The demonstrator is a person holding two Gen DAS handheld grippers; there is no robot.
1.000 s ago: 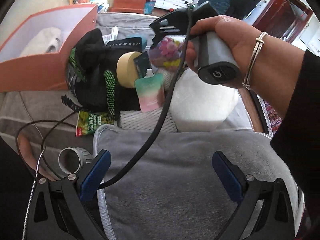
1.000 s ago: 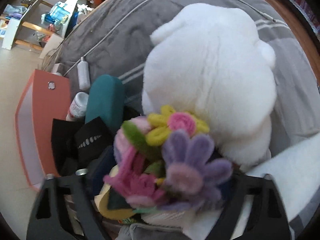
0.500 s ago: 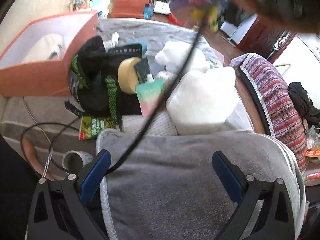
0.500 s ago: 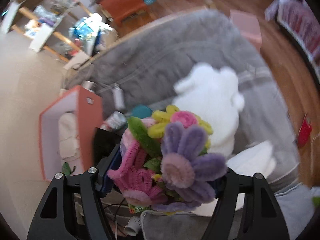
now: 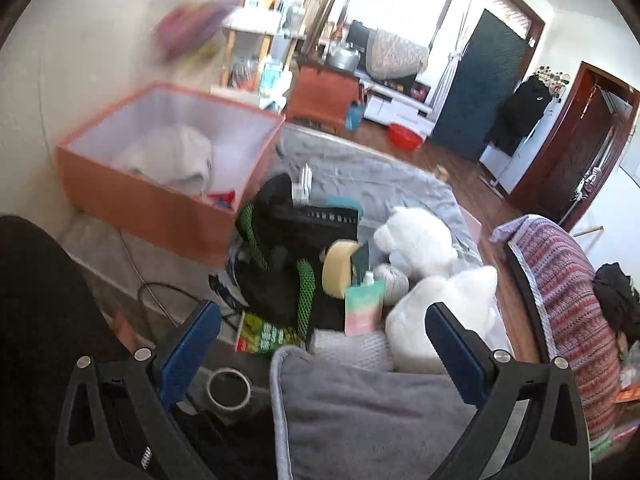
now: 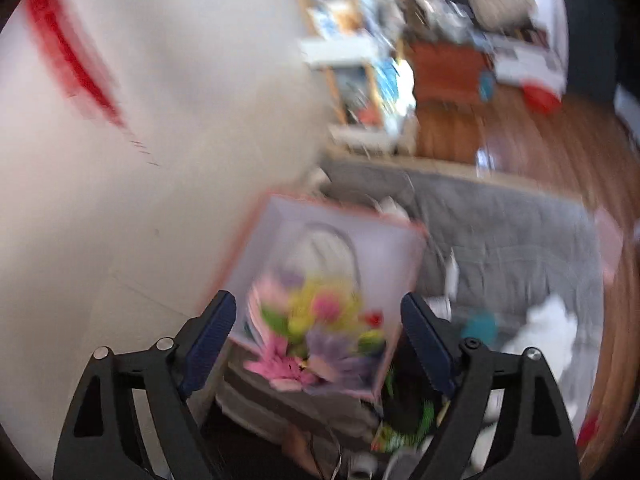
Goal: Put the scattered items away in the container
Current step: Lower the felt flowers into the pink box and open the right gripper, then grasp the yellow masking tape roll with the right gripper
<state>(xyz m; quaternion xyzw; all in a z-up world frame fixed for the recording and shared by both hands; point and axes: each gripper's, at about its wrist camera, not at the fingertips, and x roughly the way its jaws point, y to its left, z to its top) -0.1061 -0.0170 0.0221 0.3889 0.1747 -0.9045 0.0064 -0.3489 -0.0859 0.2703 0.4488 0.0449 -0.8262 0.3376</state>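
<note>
The orange box with a white lining sits at the upper left in the left wrist view, with a white cloth inside. My left gripper is open and empty above a grey cushion. In the right wrist view my right gripper is open, above the box. The bunch of fuzzy flowers is blurred between the open fingers, over the box; it also shows as a blur in the left wrist view. I cannot tell whether it touches the pads.
A pile lies beside the box: black and green mesh bag, yellow sponge, pastel pouch, green snack packet, white plush toy, tape roll. A striped cushion is at the right.
My right gripper carried the flowers from above the pile to over the box and its fingers have opened. My left gripper has tilted up and now shows the room.
</note>
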